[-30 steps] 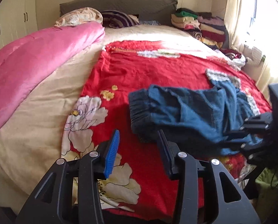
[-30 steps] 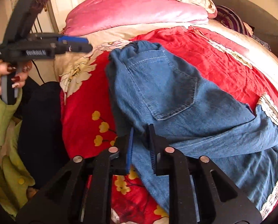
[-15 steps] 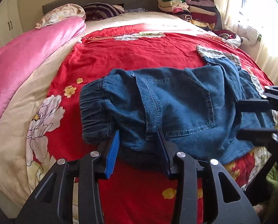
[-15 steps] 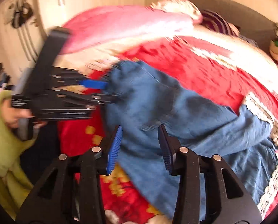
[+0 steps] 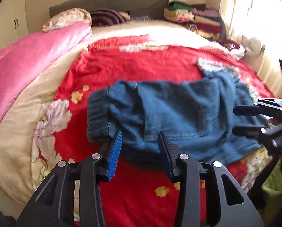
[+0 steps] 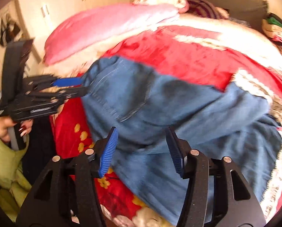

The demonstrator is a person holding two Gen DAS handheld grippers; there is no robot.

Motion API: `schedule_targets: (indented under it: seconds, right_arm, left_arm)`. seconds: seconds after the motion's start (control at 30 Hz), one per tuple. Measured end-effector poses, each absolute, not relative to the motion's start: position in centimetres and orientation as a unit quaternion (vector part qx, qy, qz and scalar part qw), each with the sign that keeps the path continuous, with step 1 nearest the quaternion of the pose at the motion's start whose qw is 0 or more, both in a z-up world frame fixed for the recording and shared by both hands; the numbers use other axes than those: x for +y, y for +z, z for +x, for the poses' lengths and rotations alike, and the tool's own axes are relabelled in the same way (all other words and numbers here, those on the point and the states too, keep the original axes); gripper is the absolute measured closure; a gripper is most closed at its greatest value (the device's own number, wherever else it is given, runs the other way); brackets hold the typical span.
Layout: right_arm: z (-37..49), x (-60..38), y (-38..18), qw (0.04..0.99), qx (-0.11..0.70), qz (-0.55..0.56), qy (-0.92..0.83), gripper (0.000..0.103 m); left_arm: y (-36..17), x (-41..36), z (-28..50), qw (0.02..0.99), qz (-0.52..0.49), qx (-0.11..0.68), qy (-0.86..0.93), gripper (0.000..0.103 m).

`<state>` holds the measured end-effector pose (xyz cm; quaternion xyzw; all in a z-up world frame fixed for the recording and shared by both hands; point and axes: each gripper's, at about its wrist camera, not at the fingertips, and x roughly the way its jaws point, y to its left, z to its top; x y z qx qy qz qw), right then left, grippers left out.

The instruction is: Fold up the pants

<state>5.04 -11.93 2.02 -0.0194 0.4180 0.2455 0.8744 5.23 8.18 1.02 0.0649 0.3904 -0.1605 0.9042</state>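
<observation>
Blue denim pants (image 5: 178,109) lie crumpled on the red floral blanket (image 5: 141,66), elastic waistband to the left and legs trailing right. My left gripper (image 5: 140,138) is open, its tips at the near edge of the waistband end with cloth between them but not pinched. The right wrist view shows the left gripper (image 6: 84,85) from the side, its two fingers either side of the waistband edge of the pants (image 6: 160,98). My right gripper (image 6: 141,130) hovers over the seat of the pants with its jaws opening and no cloth clamped. It shows in the left wrist view as the right gripper (image 5: 233,120).
A pink quilt (image 5: 27,60) is heaped along the bed's left side. Pillows (image 5: 69,17) and a stack of folded clothes (image 5: 194,19) sit at the headboard. Curtains (image 5: 254,28) hang on the right. A hand in a green sleeve (image 6: 2,128) holds the left gripper.
My right gripper was shut on a fold of denim, has let it go and now stands wide. My left gripper has moved in to the waistband, still open.
</observation>
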Motion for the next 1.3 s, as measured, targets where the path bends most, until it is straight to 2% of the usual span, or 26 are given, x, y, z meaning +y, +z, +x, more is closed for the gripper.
schedule_targets:
  seconds: [0.17,0.27,0.57,0.87,1.07,1.13,1.2,1.3]
  right_arm:
    - [4.6,-16.1,4.2,0.899,0.392,0.002,0.197,0.044]
    - [5.1,-17.7,4.9,0.907,0.383,0.01,0.175,0.04]
    - [7.7,-21.1,6.2,0.919,0.374,0.012,0.127,0.022]
    - [14.3,-21.6,5.4,0.911,0.4,0.0,0.102,0.019]
    - [19.8,-21.2,3.1,0.895,0.438,-0.002,0.086,0.019]
    - [21.5,-21.2,2.2,0.89,0.451,-0.013,0.063,0.019]
    - [23.3,-21.4,1.2,0.883,0.466,-0.012,0.046,0.019]
    - [25.4,-21.6,-0.1,0.873,0.487,-0.011,0.024,0.019]
  left_arm:
    - [3.8,7.0,4.4,0.91,0.057,0.364,-0.19,0.062]
    - [4.3,5.7,4.5,0.907,0.055,0.362,-0.208,0.056]
    - [2.8,0.0,5.3,0.876,0.047,0.388,-0.284,0.055]
    - [-0.9,-5.5,7.2,0.839,0.033,0.431,-0.331,0.058]
    - [-2.8,-6.8,8.8,0.828,0.023,0.448,-0.336,0.071]
    - [-3.4,-7.1,8.8,0.82,0.019,0.456,-0.346,0.087]
    - [-3.9,-7.4,8.4,0.816,0.024,0.457,-0.353,0.094]
    - [-3.9,-7.7,7.6,0.811,0.028,0.452,-0.372,0.096]
